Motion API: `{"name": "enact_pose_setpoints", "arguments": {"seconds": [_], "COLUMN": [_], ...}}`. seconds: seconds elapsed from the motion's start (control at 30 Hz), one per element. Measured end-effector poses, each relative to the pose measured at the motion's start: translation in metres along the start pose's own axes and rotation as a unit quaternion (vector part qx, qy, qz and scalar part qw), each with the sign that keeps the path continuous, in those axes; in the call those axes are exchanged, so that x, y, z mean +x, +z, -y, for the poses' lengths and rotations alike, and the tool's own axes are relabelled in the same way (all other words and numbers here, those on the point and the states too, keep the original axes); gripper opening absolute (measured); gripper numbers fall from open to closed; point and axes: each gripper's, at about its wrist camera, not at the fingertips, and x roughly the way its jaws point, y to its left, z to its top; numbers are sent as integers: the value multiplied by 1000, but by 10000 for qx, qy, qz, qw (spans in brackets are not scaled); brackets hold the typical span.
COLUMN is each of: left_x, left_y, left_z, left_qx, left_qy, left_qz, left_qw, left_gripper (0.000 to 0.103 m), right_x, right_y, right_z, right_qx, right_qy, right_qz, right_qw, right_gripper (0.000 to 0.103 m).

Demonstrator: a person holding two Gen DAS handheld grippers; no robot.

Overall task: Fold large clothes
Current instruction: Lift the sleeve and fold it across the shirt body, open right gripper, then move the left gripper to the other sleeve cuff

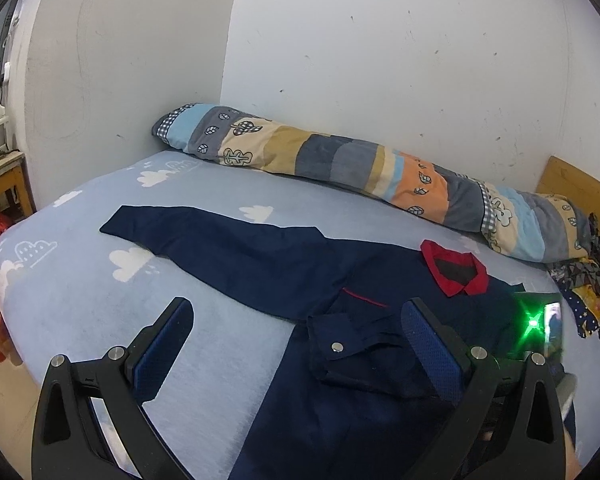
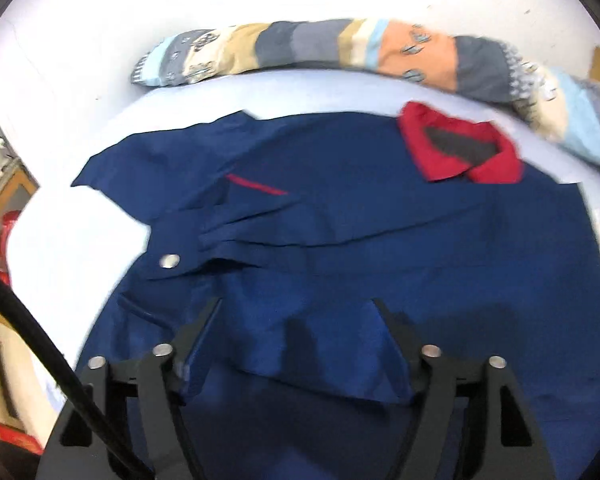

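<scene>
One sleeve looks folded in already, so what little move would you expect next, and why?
Probably the left gripper reaching for the far sleeve, which lies stretched out flat on the bed. The other sleeve's cuff rests across the jacket, and both grippers are open and empty.

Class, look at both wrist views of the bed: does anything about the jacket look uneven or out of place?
Yes. The navy jacket is lopsided: one sleeve still stretches flat across the bed sheet, while the other sleeve's cuff, with its metal snap, lies folded onto the chest. Both grippers are open and hold nothing.
</scene>
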Motion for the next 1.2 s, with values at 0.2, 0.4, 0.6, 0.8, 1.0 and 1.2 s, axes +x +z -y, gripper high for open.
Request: {"name": "enact_pose_setpoints", "arguments": {"seconds": [0.2, 0.4, 0.6, 0.8, 1.0, 1.2], "left_x": [7, 13, 24, 45, 48, 52], "left_y": [-5, -16, -43, -69, -71, -51], "left_z": [15, 27, 46, 65, 59, 20], "left_qx": [152, 298, 708, 1062, 673, -136], "left_qy": [-20, -92, -244, -321, -767, -922], "left_qz": [-128, -330, -590, -911, -1079, -1169], "left_qw": [9998, 9990, 9954, 9896, 9889, 9888], "left_gripper": [103, 103, 103, 103, 103, 103], "right_x": [11, -84, -128, -136, -136, -144], "right_y": [-40, -53, -84, -105, -105, -101], "right_z": [45, 75, 140, 177, 169, 169], "right_qx": [147, 771, 2072, 3250, 3288, 3256], "right_qy": [-326, 354, 259, 871, 1027, 1189], "right_qz": [-909, -124, 279, 278, 249, 364], "right_qw": [9952, 9963, 9776, 9413, 9385, 9373], "right_gripper": [82, 83, 93, 93, 93, 93]}}
